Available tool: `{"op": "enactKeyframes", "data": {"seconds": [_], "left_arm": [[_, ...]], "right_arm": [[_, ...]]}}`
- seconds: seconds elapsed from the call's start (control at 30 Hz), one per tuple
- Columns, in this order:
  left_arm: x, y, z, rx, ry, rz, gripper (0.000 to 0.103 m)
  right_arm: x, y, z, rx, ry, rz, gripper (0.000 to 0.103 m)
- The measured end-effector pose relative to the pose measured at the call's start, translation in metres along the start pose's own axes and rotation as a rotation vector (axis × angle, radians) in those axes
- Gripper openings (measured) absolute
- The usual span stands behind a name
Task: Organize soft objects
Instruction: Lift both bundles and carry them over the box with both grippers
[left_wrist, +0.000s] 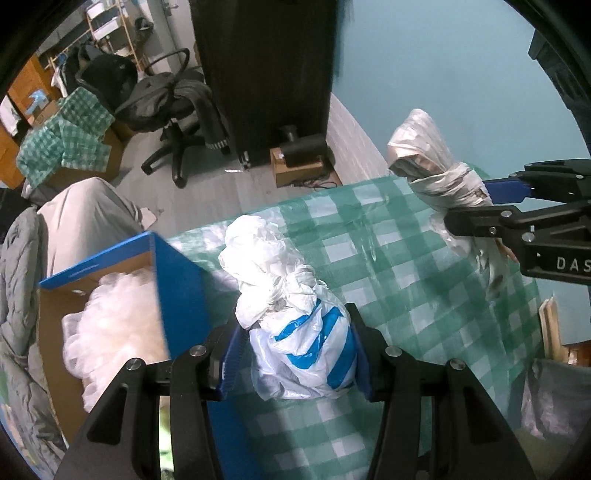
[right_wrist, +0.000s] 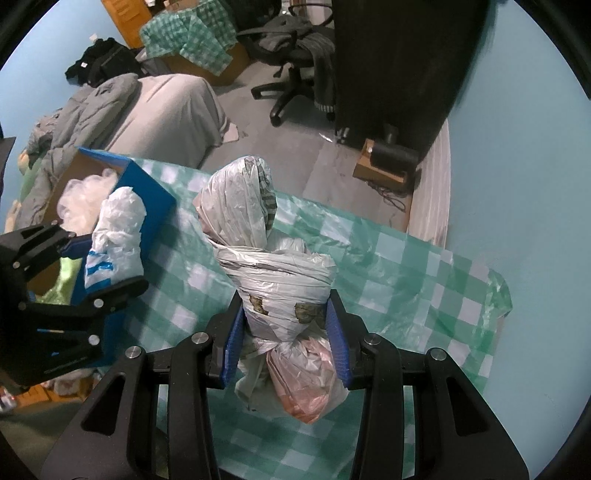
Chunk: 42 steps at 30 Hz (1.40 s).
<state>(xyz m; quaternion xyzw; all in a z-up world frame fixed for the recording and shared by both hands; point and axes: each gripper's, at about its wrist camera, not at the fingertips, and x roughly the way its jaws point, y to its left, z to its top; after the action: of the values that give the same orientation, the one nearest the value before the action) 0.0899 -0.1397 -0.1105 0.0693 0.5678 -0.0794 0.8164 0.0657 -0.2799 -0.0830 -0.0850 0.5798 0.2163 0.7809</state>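
Observation:
My left gripper (left_wrist: 297, 354) is shut on a white plastic bag bundle with blue stripes (left_wrist: 295, 314), held above the green checked tablecloth (left_wrist: 388, 258). The same bundle (right_wrist: 114, 240) and the left gripper (right_wrist: 88, 266) show at the left of the right wrist view. My right gripper (right_wrist: 286, 339) is shut on a grey-white bag bundle (right_wrist: 266, 251) wound with plastic, a pink bag hanging below it. In the left wrist view that bundle (left_wrist: 436, 162) and the right gripper (left_wrist: 476, 206) are at the upper right. A blue cardboard box (left_wrist: 177, 280) holding clear plastic bags (left_wrist: 118, 314) stands at the left.
Grey bedding (right_wrist: 122, 114) lies on a bed beyond the table. An office chair (left_wrist: 177, 107) draped with clothes, a tall black cabinet (left_wrist: 266, 74) and a small brown box (left_wrist: 299, 166) stand on the floor. Blue walls enclose the right side.

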Motion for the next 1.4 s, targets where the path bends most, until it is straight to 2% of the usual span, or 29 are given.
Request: {"op": "enactKeyframes", "data": {"seconds": [0.23,0.67,1.4], "left_arm": [[-0.028,0.014,-0.012,-0.047,-0.019,-0.012,0.052],[-0.066,0.042,-0.043,-0.101,-0.044,0.015,0.052],[-0.093,0.133,-0.1,-0.271,-0.034,0.066,0.052]], "right_arm": [[-0.024,0.024,0.004,-0.021,-0.024,0.014,0.04],[-0.051,0.074,0.009,-0.066,-0.044,0.042,0.04],[-0.037,0.163,0.024,-0.15,-0.03,0.124,0.04]]}}
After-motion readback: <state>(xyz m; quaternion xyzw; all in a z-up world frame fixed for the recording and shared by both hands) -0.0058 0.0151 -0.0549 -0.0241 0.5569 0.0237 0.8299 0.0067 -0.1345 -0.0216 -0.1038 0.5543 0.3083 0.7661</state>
